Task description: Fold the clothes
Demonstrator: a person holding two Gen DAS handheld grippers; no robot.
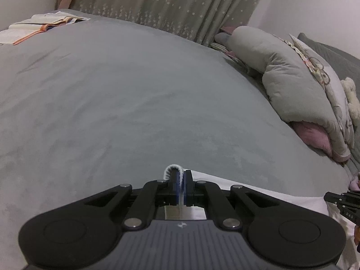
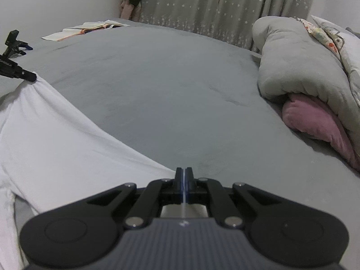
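1. White cotton is what we have in both grips: a white garment (image 2: pixel 51 135) lies spread on the near part of the grey bedcover (image 1: pixel 112 90).
2. Our left gripper (image 1: pixel 180 177) has its jaws pressed together on a ribbed white edge of the garment, and a small loop of that edge curls up over the fingertips.
3. Our right gripper (image 2: pixel 184 175) is clamped too; only a thin pale line of cloth shows between its blue pads, at the garment's edge beside the bare bedcover.
4. From the right wrist view we see the cloth drawn taut up to the left gripper's tip at far left.
5. An open book (image 1: pixel 38 25) lies at the far left edge of the bed, well apart from the garment.
6. A rolled grey duvet (image 2: pixel 299 63) with a pink pillow (image 2: pixel 315 117) under it sits on the right side.
7. Star-patterned curtains (image 1: pixel 180 4) hang behind the bed.
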